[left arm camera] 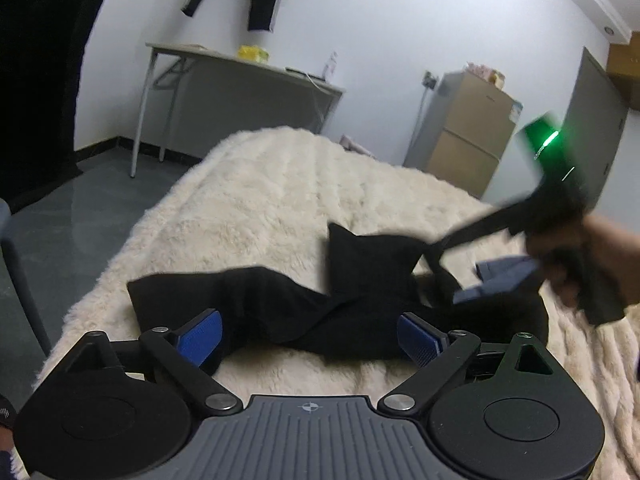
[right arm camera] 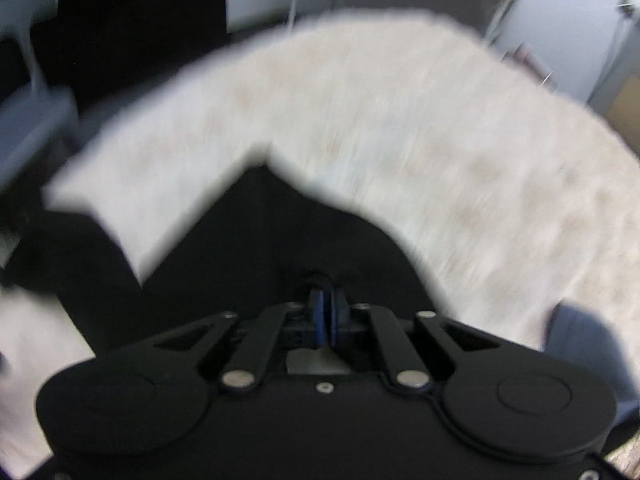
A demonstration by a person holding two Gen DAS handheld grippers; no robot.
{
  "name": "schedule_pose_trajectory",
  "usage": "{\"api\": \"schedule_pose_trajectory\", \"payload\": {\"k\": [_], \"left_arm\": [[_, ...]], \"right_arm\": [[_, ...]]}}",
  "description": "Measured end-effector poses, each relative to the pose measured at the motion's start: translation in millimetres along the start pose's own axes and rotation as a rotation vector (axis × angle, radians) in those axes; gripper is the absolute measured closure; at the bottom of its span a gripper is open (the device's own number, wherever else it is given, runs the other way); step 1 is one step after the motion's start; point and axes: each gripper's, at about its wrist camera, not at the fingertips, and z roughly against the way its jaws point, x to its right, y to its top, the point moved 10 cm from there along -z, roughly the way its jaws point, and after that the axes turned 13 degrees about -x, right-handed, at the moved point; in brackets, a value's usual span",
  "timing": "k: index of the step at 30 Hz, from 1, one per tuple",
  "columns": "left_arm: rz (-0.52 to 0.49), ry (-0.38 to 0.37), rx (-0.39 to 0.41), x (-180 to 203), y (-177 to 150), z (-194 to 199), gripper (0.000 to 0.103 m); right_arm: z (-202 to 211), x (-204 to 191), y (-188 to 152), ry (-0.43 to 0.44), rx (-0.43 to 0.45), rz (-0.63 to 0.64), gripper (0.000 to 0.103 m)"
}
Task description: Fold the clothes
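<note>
Pinching black garment (right arm camera: 248, 248), right hand-held gripper (right arm camera: 327, 316), blue cloth (left arm camera: 500, 276) beside

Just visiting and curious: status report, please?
Left gripper open, holding nothing. Right gripper shut on black garment, part lifted off the fluffy blanket. Blue cloth lies beside it.

No readable text, brand, number or label shows in either view. The one sign is a small crosshair mark, a circle split into quarters, printed in pale grey on the ribbed grey housing (left arm camera: 308, 432) of the left gripper (left arm camera: 310, 340), centred near its front edge. A bottle (left arm camera: 330, 65) on the far counter (left arm camera: 248, 60) carries a label, but it is too small and blurred to read. The right wrist view is motion-blurred throughout.
</note>
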Motion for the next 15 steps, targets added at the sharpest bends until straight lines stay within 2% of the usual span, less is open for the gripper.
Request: {"api": "schedule_pose_trajectory", "payload": {"k": [2, 3, 5, 7, 11, 15], "left_arm": [[0.051, -0.002, 0.014, -10, 4, 0, 0.011], [0.077, -0.005, 0.019, -15, 6, 1, 0.011], [0.119, -0.01, 0.027, -24, 8, 2, 0.011], [0.141, -0.011, 0.031, -29, 10, 4, 0.011], [0.17, -0.014, 0.037, -35, 12, 6, 0.011], [0.178, -0.004, 0.055, -34, 14, 9, 0.011]], "right_arm": [[34, 7, 16, 0.009, 0.094, -0.026, 0.101], [68, 13, 31, 0.007, 0.192, -0.047, 0.101], [116, 19, 51, 0.019, 0.332, -0.066, 0.101], [151, 25, 63, 0.024, 0.437, -0.086, 0.101], [154, 25, 67, 0.043, 0.415, -0.08, 0.101], [96, -8, 39, 0.023, 0.271, 0.033, 0.1]]}}
